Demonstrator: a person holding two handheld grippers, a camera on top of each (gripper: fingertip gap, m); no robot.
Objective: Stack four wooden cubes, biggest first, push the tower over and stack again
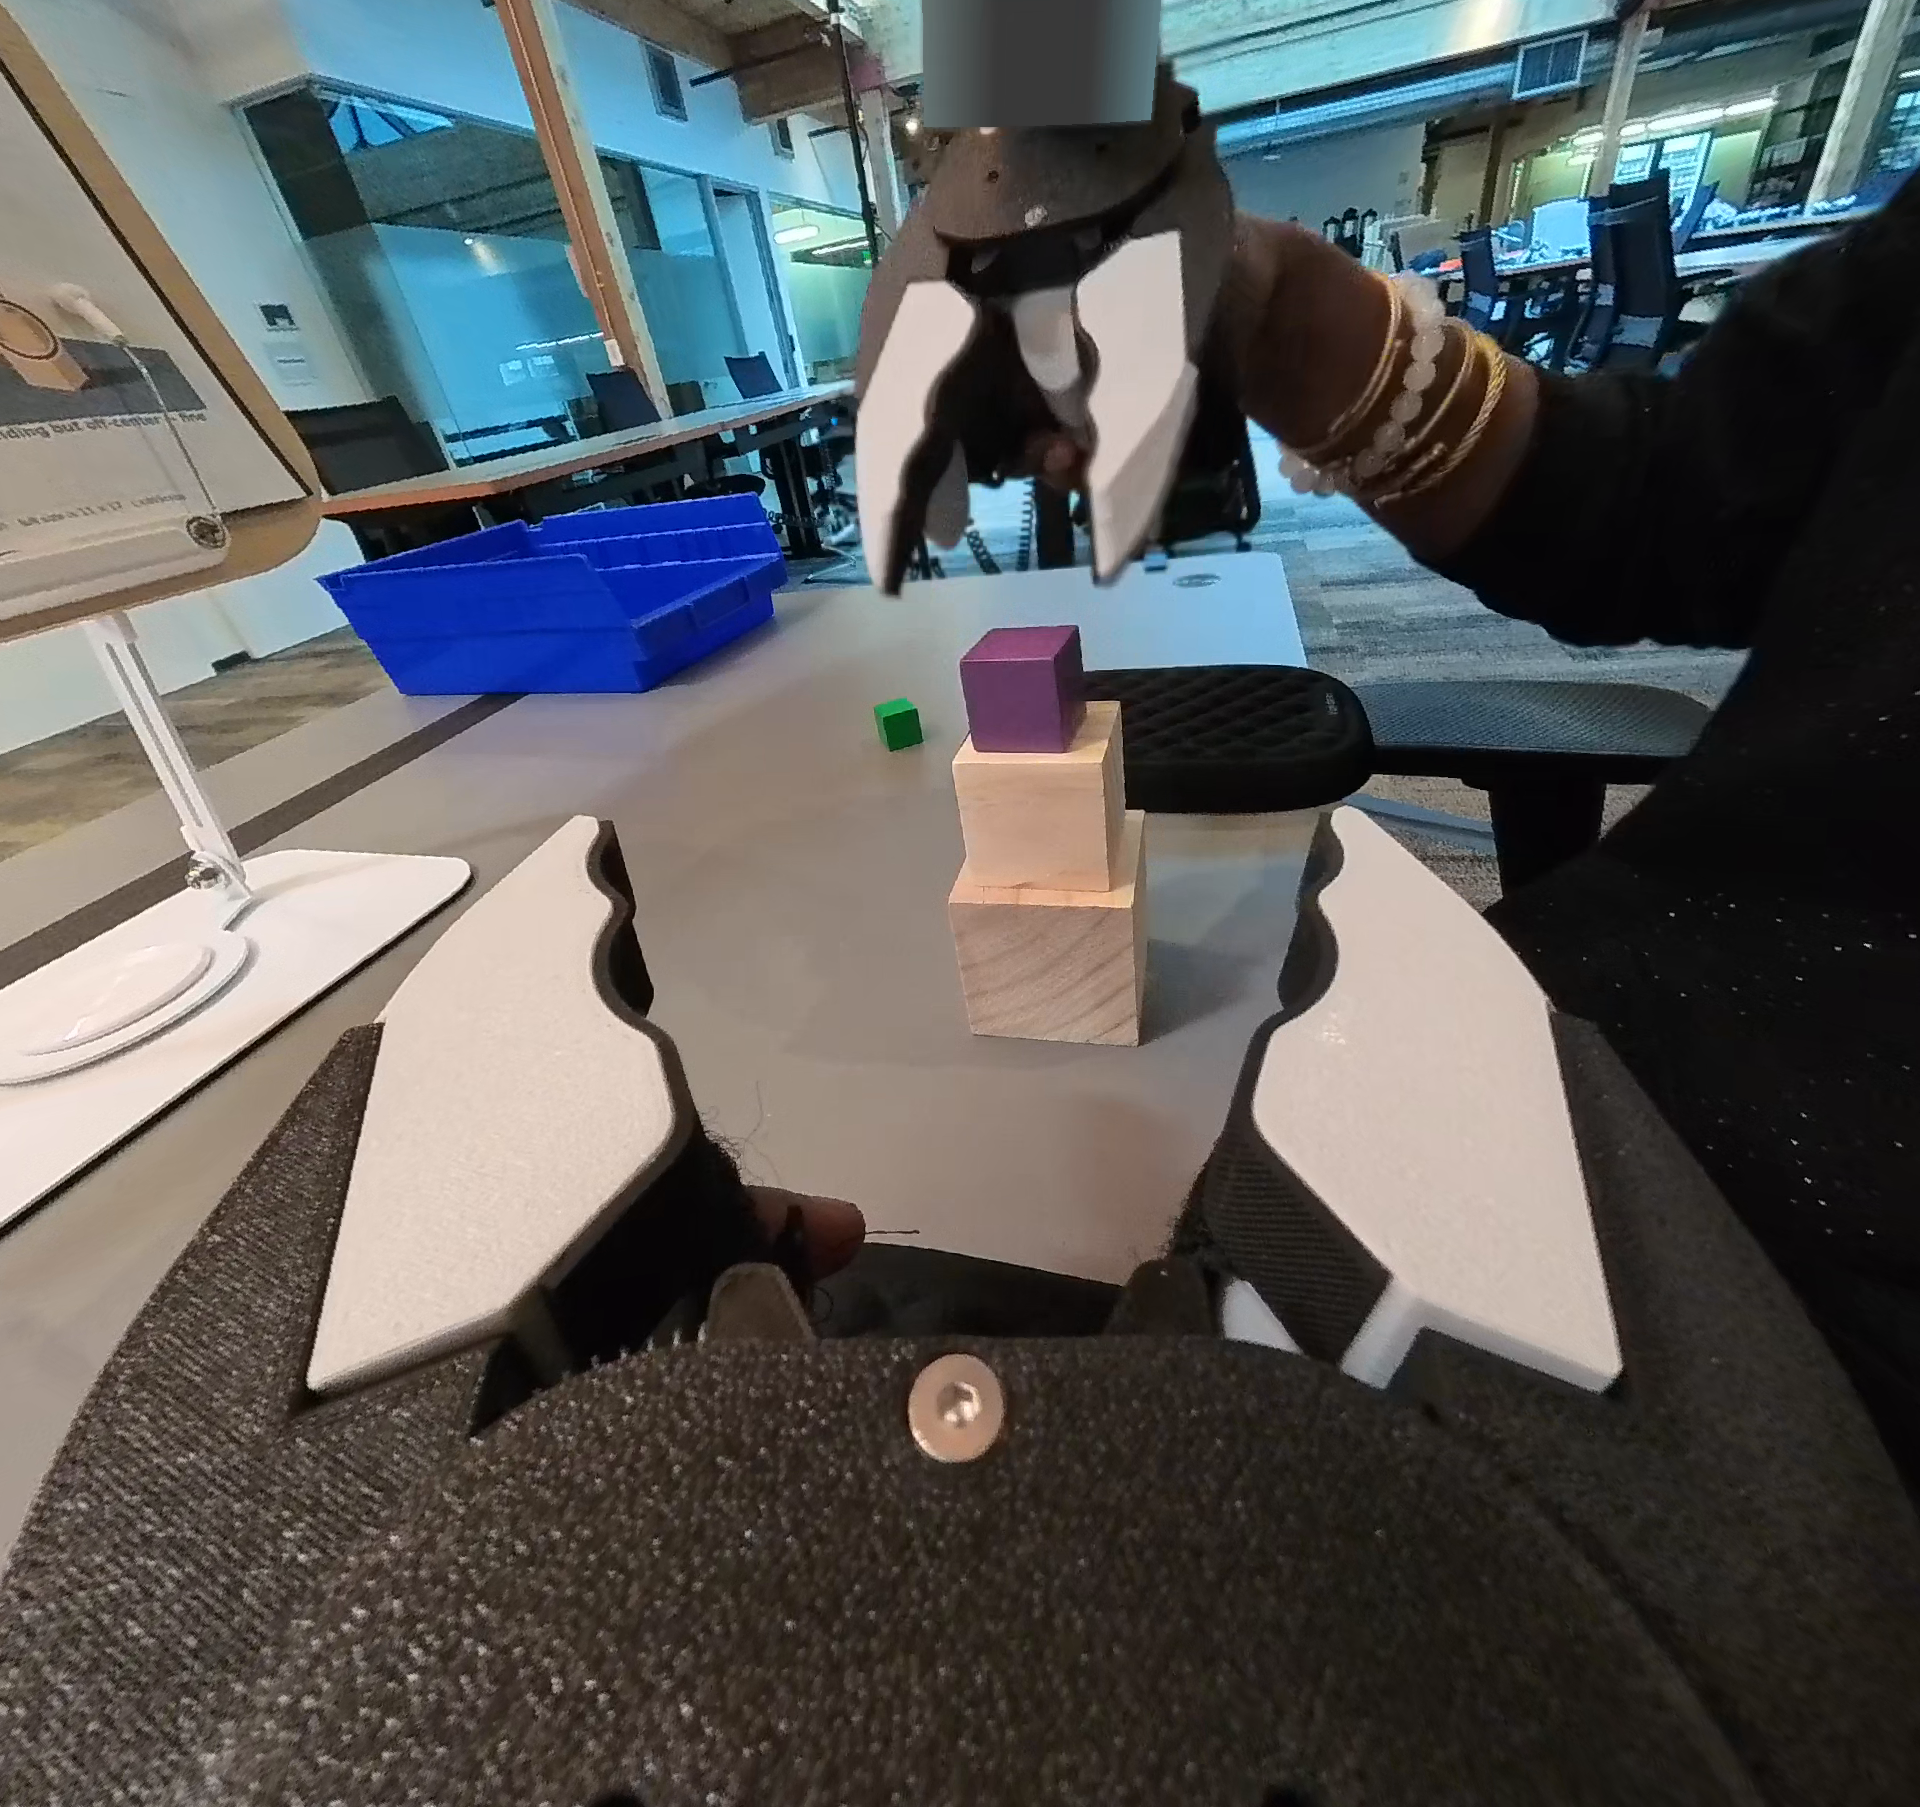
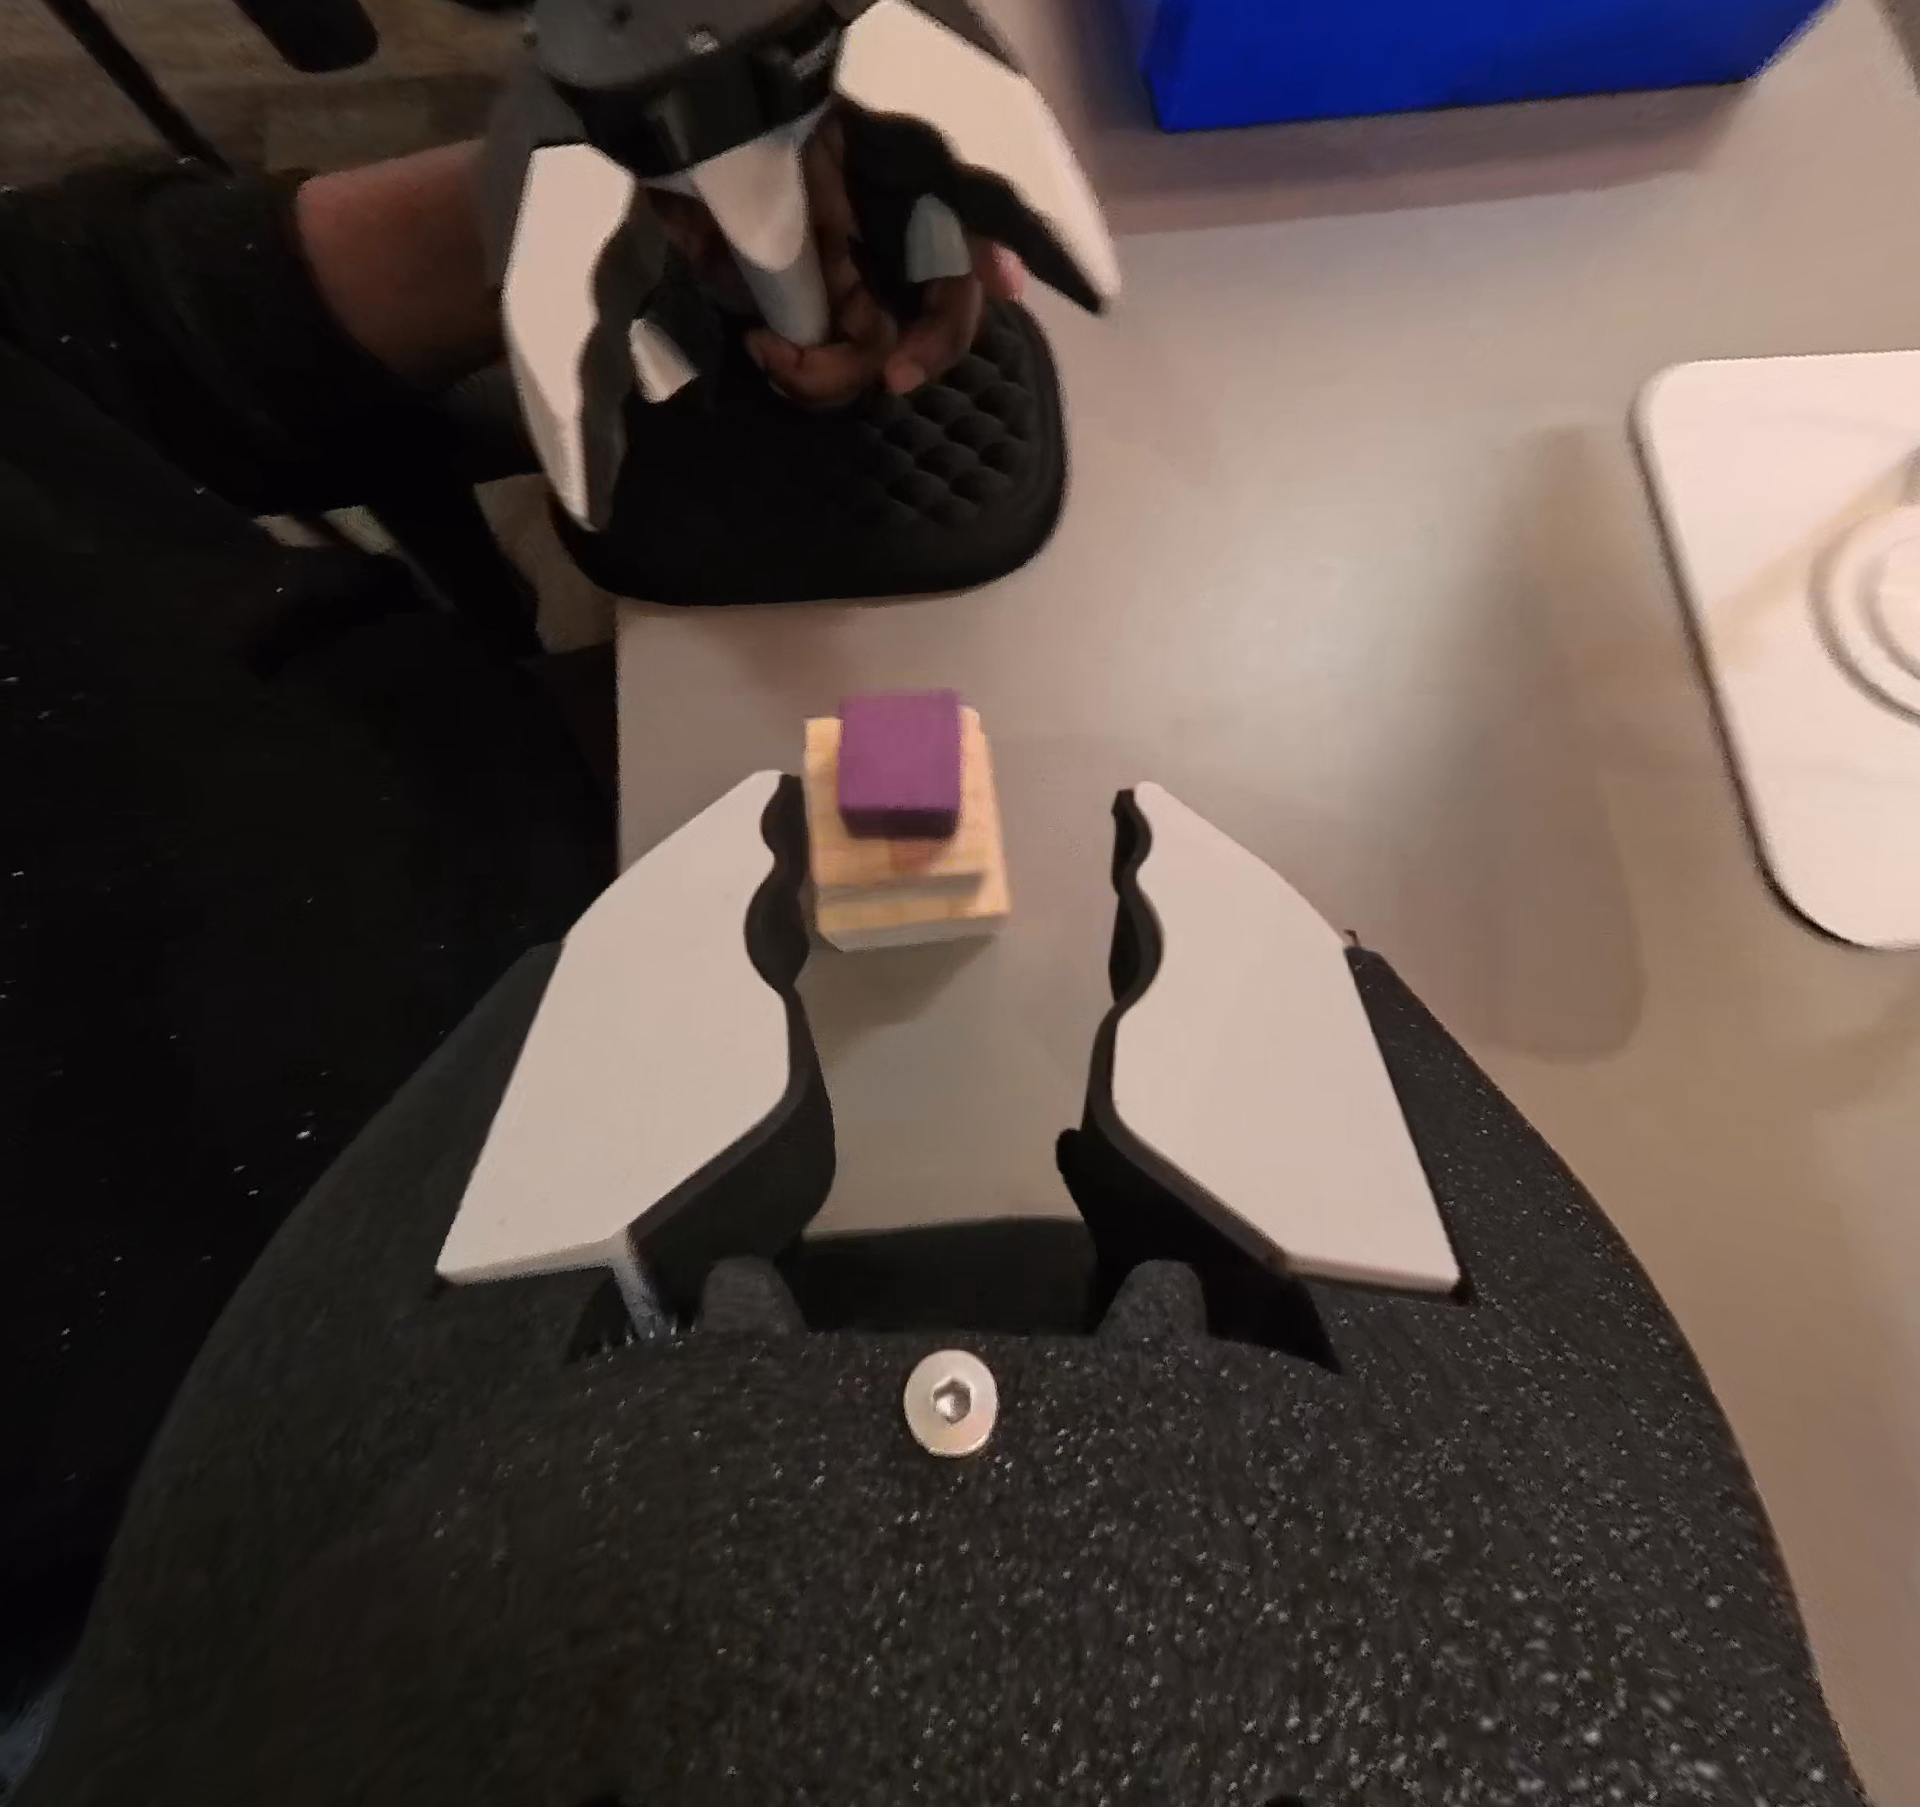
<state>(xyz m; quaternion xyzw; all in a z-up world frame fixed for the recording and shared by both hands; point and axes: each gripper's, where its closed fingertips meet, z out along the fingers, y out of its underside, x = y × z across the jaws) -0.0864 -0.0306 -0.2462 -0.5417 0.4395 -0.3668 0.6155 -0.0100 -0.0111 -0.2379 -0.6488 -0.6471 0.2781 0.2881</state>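
A large open office fills the top of the left wrist view: glass-walled rooms at upper left, timber posts and beams, and rows of desks and dark chairs at upper right. Below it a grey table [image 1: 727, 822] spreads across the middle of the frame, a dark seam running from left centre toward the blue bin [image 1: 561, 604], which sits left of centre. A white stand base [image 1: 312, 905] rests at the left edge, carrying a tilted sign board [image 1: 114, 323] at upper left. A black chair armrest [image 1: 1226, 739] meets the table's right edge.

Right of centre stands a stack: a large wood block [image 1: 1049, 968] on the table, a paler wood block [image 1: 1039, 812] on it, and a purple cube [image 1: 1023, 687] on top. A small green cube [image 1: 899, 723] sits just left of the stack, apart from it.

The left gripper [image 1: 966, 884], at the bottom, is spread wide with nothing in it. The right gripper [image 1: 997, 573] hangs above the purple cube, released and bare.
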